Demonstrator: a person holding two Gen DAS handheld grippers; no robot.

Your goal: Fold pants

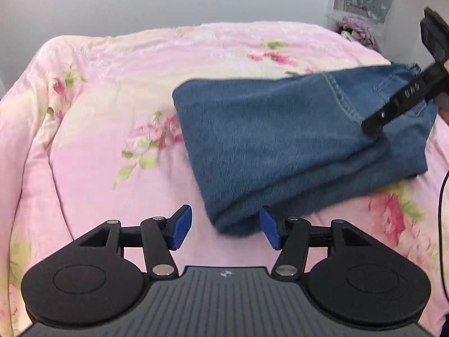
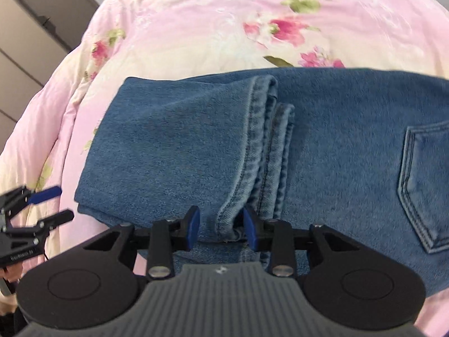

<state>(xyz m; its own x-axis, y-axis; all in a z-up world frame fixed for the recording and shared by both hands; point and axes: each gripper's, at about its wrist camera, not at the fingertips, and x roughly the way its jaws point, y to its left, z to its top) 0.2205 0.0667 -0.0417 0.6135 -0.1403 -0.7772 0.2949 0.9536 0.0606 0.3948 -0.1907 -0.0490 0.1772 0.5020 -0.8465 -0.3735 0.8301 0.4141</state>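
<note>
Blue jeans (image 1: 280, 140) lie folded on the pink floral bedspread (image 1: 112, 112). My left gripper (image 1: 226, 230) is open; the near corner of the fold lies by its right pad, untouched. In the right wrist view the jeans (image 2: 174, 146) show their leg hems (image 2: 269, 146) laid over the seat, beside a back pocket (image 2: 423, 185). My right gripper (image 2: 221, 230) hovers at the near end of the hems with its jaws apart, and the pads do not press the cloth. The open left gripper (image 2: 57, 203) stands off the left corner. One of the right gripper's fingers (image 1: 398, 104) shows over the far right end.
The bedspread (image 2: 196, 28) drops away at its left and far edges. A wardrobe (image 2: 33, 28) stands beyond the bed. A heap of cloth (image 1: 356, 28) sits under a wall hanging at the far right corner. A black cable (image 1: 441, 196) hangs at the right edge.
</note>
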